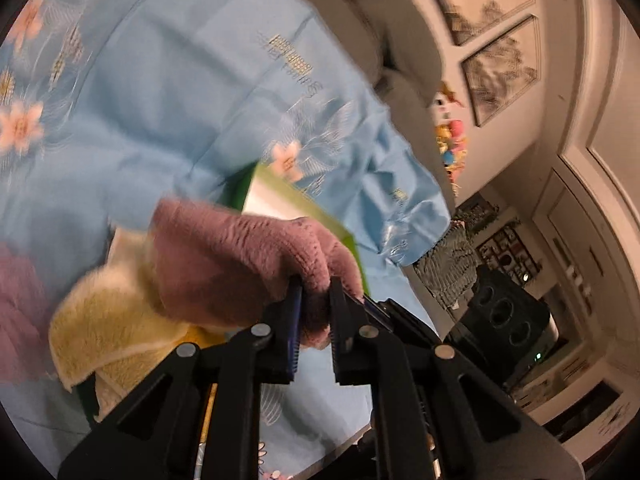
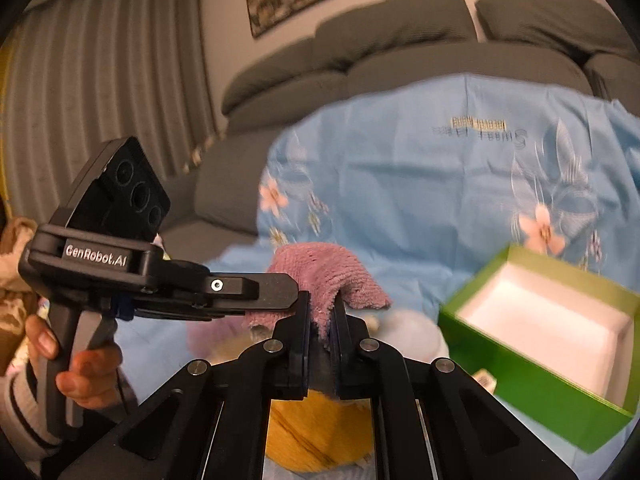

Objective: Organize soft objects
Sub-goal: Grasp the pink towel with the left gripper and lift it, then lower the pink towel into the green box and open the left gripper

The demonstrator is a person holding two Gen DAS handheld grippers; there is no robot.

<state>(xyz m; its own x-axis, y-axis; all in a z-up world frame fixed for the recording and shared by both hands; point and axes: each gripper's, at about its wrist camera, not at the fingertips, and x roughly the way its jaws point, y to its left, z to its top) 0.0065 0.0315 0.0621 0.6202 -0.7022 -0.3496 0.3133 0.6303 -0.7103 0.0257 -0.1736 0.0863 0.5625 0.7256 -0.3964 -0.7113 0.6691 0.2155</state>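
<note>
Work is only at its beginning: both my left gripper (image 1: 314,300) and right gripper (image 2: 323,316) are clamped on the pink cloth (image 1: 240,256), while the green box (image 2: 540,384) looks empty and the yellow cloth (image 1: 100,320) lies untouched.

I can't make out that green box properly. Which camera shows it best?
The right wrist view: the green box sits open, its white inside visible. The left wrist view shows only its edge behind the pink cloth.

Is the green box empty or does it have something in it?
Empty, as far as shown: the green box stands open, and only its bare white inside shows in the right wrist view.
</note>
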